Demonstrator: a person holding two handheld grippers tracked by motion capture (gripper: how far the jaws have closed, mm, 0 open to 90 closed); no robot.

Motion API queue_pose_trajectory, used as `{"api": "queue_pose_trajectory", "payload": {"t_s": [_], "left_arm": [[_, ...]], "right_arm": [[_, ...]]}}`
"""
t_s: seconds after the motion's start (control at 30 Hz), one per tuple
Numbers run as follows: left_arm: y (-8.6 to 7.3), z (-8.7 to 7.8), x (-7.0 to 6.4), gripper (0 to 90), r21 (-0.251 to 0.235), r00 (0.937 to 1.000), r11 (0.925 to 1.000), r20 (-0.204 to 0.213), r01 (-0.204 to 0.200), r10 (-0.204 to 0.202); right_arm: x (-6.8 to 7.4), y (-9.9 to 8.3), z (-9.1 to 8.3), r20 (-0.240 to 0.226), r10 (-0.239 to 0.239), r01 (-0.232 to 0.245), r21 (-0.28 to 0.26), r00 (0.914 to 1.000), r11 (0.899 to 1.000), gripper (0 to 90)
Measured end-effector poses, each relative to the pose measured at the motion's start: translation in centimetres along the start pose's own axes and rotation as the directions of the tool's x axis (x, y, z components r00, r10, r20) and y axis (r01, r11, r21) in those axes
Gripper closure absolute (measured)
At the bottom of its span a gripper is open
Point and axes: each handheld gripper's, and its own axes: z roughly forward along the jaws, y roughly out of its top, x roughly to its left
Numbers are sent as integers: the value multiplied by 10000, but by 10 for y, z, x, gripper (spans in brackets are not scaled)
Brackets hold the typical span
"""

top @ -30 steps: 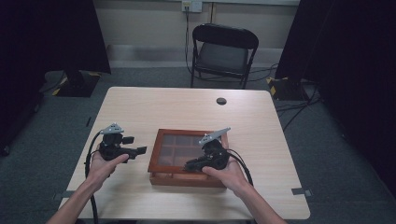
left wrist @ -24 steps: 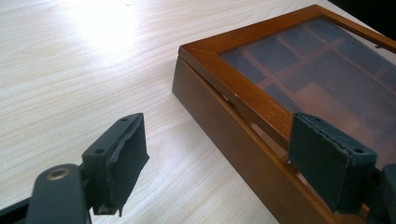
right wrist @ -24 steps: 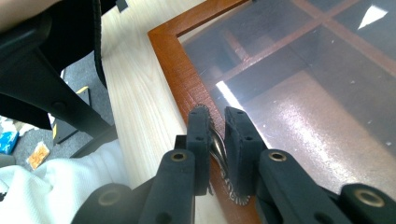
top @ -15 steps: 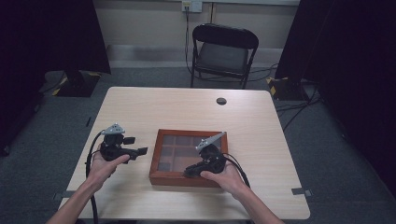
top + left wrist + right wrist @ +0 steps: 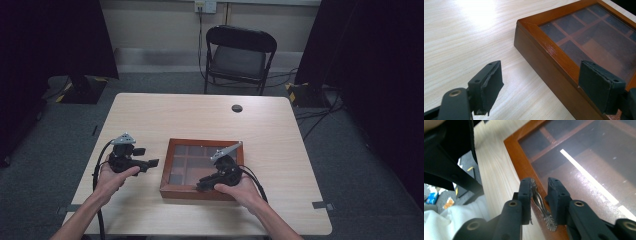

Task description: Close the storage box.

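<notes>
High view: wooden box (image 5: 176,186) with glass lid, near front-middle of table (image 5: 280,150). Left gripper (image 5: 151,162) held in left hand (image 5: 111,177), just left of box, jaws pointing at box's left side, spread apart, holding nothing. Right gripper (image 5: 201,185) in right hand (image 5: 241,189), over box's front edge, jaws low at front rim; gap not readable from here. Small dark disc (image 5: 237,108) near far edge of table. Folding chair (image 5: 239,55) beyond table.

Left gripper view: jaws wide apart, nothing between pads. Box (image 5: 554,52) ahead and to the right, one corner toward camera, glass lid showing dividers beneath. Right-hand jaw overlaps box's near edge in the frame; contact cannot be told. Pale table (image 5: 461,37) under left-hand jaw.

Right gripper view: right gripper (image 5: 540,190) narrowed around metal handle (image 5: 539,202) on box's front rim (image 5: 516,155). Left pad against handle, right pad just beside it with small gap showing; full clamp cannot be told. Glass lid and compartments beyond. White sleeve (image 5: 461,217) at lower left.
</notes>
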Motion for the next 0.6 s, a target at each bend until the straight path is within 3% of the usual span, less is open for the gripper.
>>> {"api": "queue_pose_trajectory", "payload": {"t_s": [0.17,0.33,0.5,0.6], "left_arm": [[0,0,2,193,18,9999,9999,-48,122,-122],[0,-3,2,188,-132,9999,9998,3,142,-142],[0,-5,5,182,-149,9996,9996,-129,253,-255],[0,-5,6,178,-66,9997,9997,-120,232,-233]], "right_arm": [[-3,4,-16,223,233,-209,-1038,9995,9944,602],[-11,2,-38,1037,930,-687,-2168,9903,9738,463],[-24,-12,-60,1743,1722,-1234,-2597,9695,9578,331],[-32,-25,-74,2261,2140,-1442,-2895,9503,9462,258]]}}
